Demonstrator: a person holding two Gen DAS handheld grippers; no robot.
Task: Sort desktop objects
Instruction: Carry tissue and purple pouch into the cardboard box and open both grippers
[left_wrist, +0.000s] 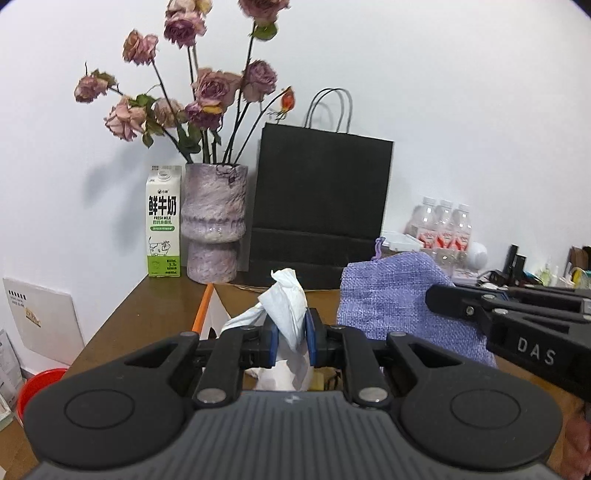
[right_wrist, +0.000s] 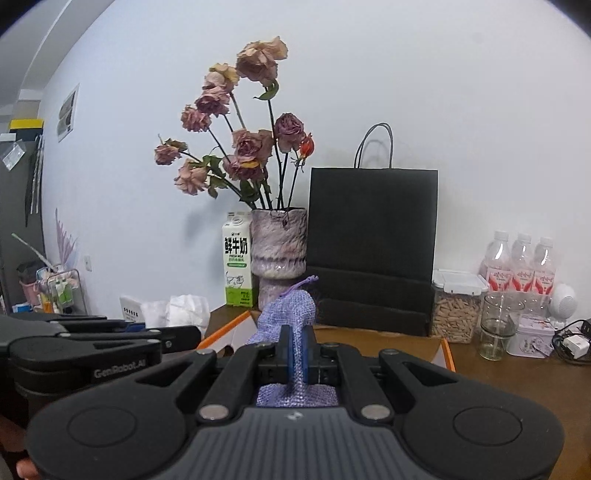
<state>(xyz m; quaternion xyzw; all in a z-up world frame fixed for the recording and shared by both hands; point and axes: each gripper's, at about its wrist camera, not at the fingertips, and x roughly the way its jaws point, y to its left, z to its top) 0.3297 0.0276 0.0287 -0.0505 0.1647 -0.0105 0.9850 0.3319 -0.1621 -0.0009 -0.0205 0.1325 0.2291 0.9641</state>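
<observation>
Inspector: Left gripper (left_wrist: 290, 339)?
Aide: Clamped on a crumpled tissue (left_wrist: 284, 306), held above the open box (left_wrist: 214, 314), likely sorting it out

Inspector: Right gripper (right_wrist: 296, 356)?
Aide: Pinching the purple pouch (right_wrist: 291, 310), lifted over the table (right_wrist: 517, 376)

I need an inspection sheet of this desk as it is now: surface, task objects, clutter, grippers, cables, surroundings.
Surface: brown wooden desk.
Job's things: crumpled white tissue; purple woven drawstring pouch.
Clutter: green-and-white milk carton, purple ceramic vase of dried roses, black paper bag, water bottles, empty glass, small printed tin.
Grippers: left gripper shut on tissue; right gripper shut on pouch.
Cables: black cable, white charger.
Surroundings: white wall.
</observation>
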